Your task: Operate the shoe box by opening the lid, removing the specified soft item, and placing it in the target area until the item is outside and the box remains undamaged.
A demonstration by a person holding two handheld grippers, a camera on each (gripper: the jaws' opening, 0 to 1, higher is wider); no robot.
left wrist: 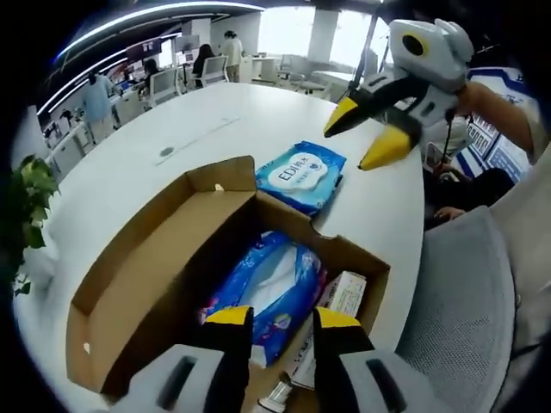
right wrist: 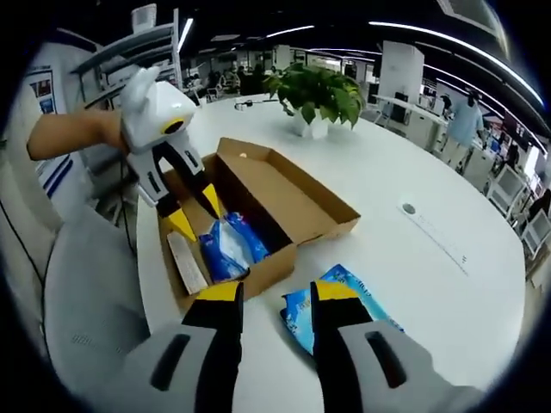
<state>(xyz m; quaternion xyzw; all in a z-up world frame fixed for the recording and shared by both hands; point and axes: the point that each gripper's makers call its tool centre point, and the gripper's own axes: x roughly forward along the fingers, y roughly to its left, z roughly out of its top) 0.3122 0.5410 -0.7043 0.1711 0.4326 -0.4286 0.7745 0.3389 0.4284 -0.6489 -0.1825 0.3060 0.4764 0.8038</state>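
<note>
Open-plan office desks and ceiling strip lights ring a large white round table (right wrist: 448,284), with a potted plant (right wrist: 314,95) toward its far side in the right gripper view. Near the table's edge, beside a grey mesh chair (left wrist: 465,301), sits the cardboard shoe box (left wrist: 155,284) with its lid (right wrist: 288,194) already folded back and lying open. Inside the box lie a blue soft pack (left wrist: 271,292) and a small white carton (left wrist: 344,297) against one wall.

A second blue wipes pack (left wrist: 301,176) rests flat on the table just outside the box, close to its notched front wall, so one soft item looks to be out already.

The left gripper (left wrist: 282,323) hovers over the box with its jaws apart, directly above the blue pack and holding nothing. The right gripper (right wrist: 274,297) has its jaws apart too, empty, poised above the table between the box's corner and the wipes pack.

Risks, as I judge them: if the left jaws descend off-centre, they could catch the white carton or dig into the box wall and crease the cardboard. A shallow pinch on the slippery wrapper might let the pack slide free. Since the box is light and near the table's edge, an upward tug could drag it toward the chair unless the right gripper steadies it.
</note>
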